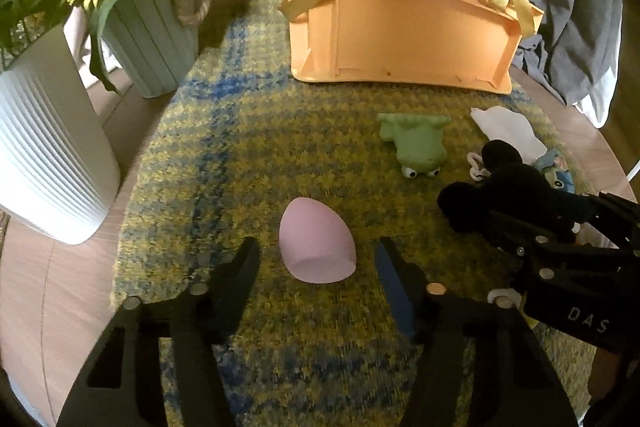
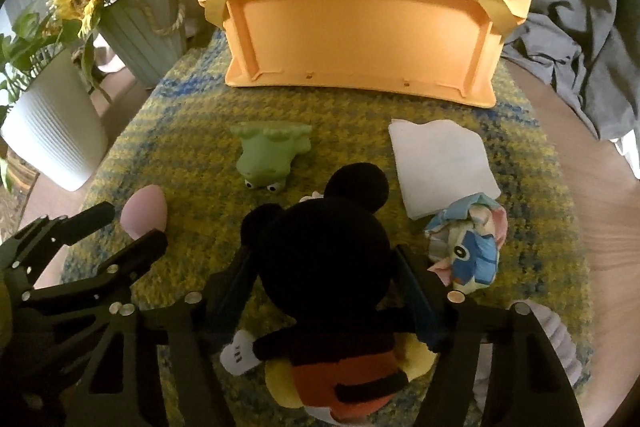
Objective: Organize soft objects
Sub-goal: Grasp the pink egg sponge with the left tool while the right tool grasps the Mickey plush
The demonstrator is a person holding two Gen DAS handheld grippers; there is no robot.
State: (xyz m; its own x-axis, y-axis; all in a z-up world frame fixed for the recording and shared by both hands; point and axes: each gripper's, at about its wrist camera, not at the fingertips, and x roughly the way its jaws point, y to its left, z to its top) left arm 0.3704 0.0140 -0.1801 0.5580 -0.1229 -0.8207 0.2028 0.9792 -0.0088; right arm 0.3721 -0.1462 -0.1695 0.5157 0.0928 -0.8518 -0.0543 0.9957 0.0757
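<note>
A pink egg-shaped sponge [image 1: 316,243] lies on the yellow-blue mat between the fingers of my open left gripper [image 1: 318,261], with gaps on both sides. My right gripper [image 2: 324,267] is shut on a black mouse plush [image 2: 320,251] with red shorts, seen from behind; the plush also shows in the left wrist view [image 1: 504,187]. A green frog toy [image 1: 416,143] [image 2: 272,155], a white folded cloth [image 2: 440,163] and a blue patterned soft toy [image 2: 472,247] lie on the mat. An orange basket [image 2: 360,39] with yellow handles stands at the back.
A ribbed white pot [image 1: 48,155] and a green pot of sunflowers [image 1: 148,31] stand at the left. A grey ribbed soft thing [image 2: 560,343] lies at the right near edge. Grey fabric lies behind the basket [image 1: 400,35]. The mat [image 1: 260,131] covers a round wooden table.
</note>
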